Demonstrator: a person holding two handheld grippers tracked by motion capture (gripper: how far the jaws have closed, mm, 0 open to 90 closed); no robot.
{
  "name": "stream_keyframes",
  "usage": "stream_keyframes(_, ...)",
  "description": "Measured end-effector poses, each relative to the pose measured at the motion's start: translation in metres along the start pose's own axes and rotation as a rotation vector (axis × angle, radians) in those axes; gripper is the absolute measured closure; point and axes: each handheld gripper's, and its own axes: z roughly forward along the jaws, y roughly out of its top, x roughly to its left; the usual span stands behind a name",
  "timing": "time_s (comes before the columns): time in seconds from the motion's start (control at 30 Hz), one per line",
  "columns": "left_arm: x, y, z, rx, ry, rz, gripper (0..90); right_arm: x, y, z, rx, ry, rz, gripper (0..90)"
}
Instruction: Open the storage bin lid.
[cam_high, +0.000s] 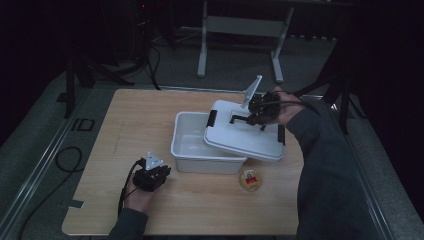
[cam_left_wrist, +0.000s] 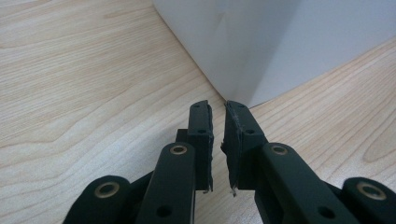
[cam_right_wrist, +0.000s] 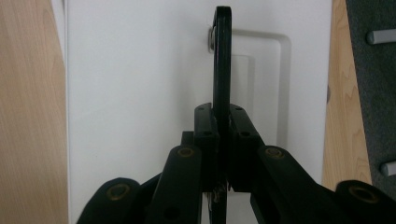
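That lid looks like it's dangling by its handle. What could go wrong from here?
1. The right gripper pinches only the thin black handle, so the tilted lid might swing or slip out.
2. The lid lies askew across the box, overhanging its right side; its low edge could catch the rim and drag the box.
3. The small round tin sits just below that overhang, so a dropped lid might hit it. The left gripper is beside the box, not steadying it.
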Motion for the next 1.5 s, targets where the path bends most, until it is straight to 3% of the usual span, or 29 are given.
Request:
stream_keyframes(0.93,0.000,0.000,-0.001,-0.001,0.002,0.001,81.1,-0.014,-0.054,-0.007,0.025,-0.034,0.100,84.5)
stream_keyframes(1.5,0.000,0.000,0.000,-0.002,0.003,0.001,81.1,-0.022,-0.088,-0.015,0.042,-0.057,0.186,84.5)
